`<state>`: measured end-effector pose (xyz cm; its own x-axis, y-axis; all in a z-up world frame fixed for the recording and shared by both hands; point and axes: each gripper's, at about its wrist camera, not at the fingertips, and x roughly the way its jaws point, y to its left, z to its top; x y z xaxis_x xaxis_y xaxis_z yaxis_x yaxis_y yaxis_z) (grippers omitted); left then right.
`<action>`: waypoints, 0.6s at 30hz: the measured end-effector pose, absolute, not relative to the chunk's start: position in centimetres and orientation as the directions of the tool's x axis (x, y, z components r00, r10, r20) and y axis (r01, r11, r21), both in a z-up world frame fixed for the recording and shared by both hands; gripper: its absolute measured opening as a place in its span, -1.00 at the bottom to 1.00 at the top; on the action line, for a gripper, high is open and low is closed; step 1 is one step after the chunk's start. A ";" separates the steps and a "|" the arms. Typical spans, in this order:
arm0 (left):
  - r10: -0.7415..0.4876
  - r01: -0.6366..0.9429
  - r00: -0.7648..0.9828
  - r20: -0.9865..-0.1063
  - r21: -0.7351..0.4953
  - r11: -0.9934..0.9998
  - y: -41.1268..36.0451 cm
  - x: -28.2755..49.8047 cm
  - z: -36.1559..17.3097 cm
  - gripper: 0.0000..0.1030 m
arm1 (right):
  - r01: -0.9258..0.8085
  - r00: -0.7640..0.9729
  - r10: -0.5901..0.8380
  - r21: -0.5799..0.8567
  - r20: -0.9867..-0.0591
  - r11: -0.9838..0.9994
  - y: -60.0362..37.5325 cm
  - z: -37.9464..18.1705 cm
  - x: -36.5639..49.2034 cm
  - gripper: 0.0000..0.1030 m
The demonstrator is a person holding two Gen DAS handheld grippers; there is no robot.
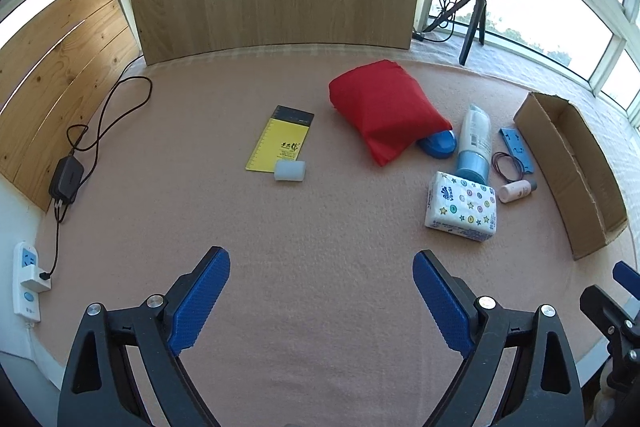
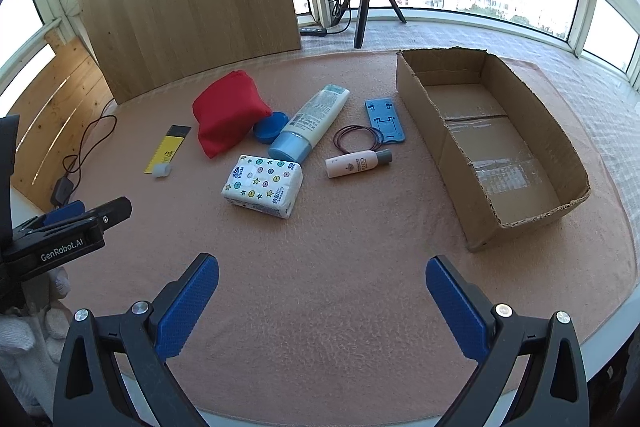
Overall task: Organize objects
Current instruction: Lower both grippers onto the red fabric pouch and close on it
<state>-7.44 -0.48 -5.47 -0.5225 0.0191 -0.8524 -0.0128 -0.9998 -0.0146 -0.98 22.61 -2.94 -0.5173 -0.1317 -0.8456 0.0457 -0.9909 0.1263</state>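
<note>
Left gripper (image 1: 321, 301) and right gripper (image 2: 322, 305) jaws spread, empty; tissue pack (image 2: 263, 185) well ahead, beyond both

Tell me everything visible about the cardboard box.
The cardboard box is a long, shallow, open-topped tray of brown corrugated board with ragged, torn-looking top edges. Its floor shows strips of clear tape and nothing lies inside. It rests flat on the pink cloth at the right of the clutter, running away from the camera. Nothing touches it; the blue plastic stand is its nearest neighbour.
</note>
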 end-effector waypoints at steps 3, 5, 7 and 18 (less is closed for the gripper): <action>0.014 -0.006 -0.524 -0.852 -0.013 -1.000 -0.3 -11.1 -5.5 0.74 | 0.024 -0.502 -0.117 0.121 -0.857 -0.992 23.3 -3.6 -0.9 0.99; 0.017 0.003 -0.521 -0.853 -0.021 -1.000 -0.3 -13.9 -5.4 0.69 | 0.008 -0.493 -0.107 0.118 -0.864 -0.993 23.9 -4.0 -0.7 0.99; 0.017 0.012 -0.522 -0.853 -0.027 -1.000 -0.1 -16.6 -5.3 0.63 | -0.008 -0.484 -0.095 0.113 -0.870 -0.994 24.6 -4.3 -0.6 0.99; 0.029 0.029 -0.504 -0.863 -0.051 -0.998 2.8 -28.8 -5.5 0.52 | -0.108 -0.443 -0.033 0.089 -0.896 -0.990 29.1 -6.0 0.3 0.99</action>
